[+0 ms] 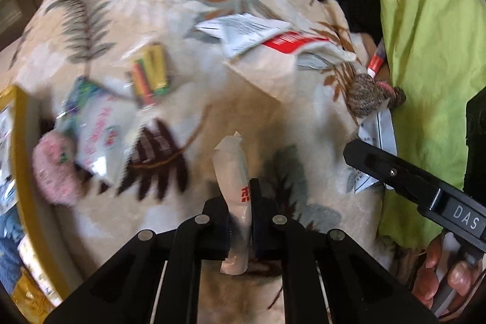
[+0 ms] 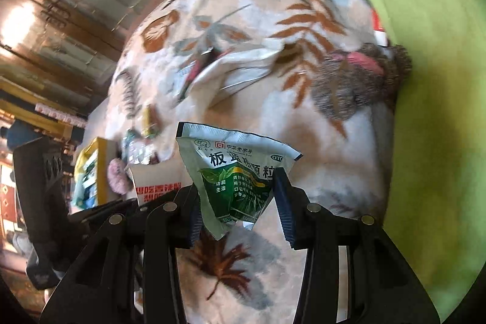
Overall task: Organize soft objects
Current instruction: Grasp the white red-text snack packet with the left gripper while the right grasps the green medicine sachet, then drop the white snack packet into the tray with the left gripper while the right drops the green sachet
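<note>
My left tongs [image 1: 240,220] are clamped on a white sachet with red print [image 1: 232,181], gripped edge-on so it stands upright between the pads, clear of the leaf-patterned blanket [image 1: 182,29] below.

My right tongs [image 2: 240,202] are clamped on a green sachet with Chinese lettering [image 2: 235,172]. The packet is crumpled between the pads, its white top edge pointing away from the camera, and it is held above the blanket [image 2: 249,20].

Positions relative to the blanket, left wrist view:
- A pack of coloured crayons [image 1: 150,75] lies near its middle left.
- A clear-and-white printed bag [image 1: 97,135] lies just below the crayons, touching a pink fuzzy ball [image 1: 54,169].
- Flat white and red sachets [image 1: 261,35] lie toward its upper right.
- A brown knitted item with pink trim [image 1: 373,94] sits at its right edge, against a lime-green cover [image 1: 425,20].
- A yellow-rimmed box [image 1: 24,172] stands off its left edge, holding other packets.

The right tongs [image 1: 395,172] also appear here at lower right, with my hand [image 1: 440,272] on the handle.
</note>
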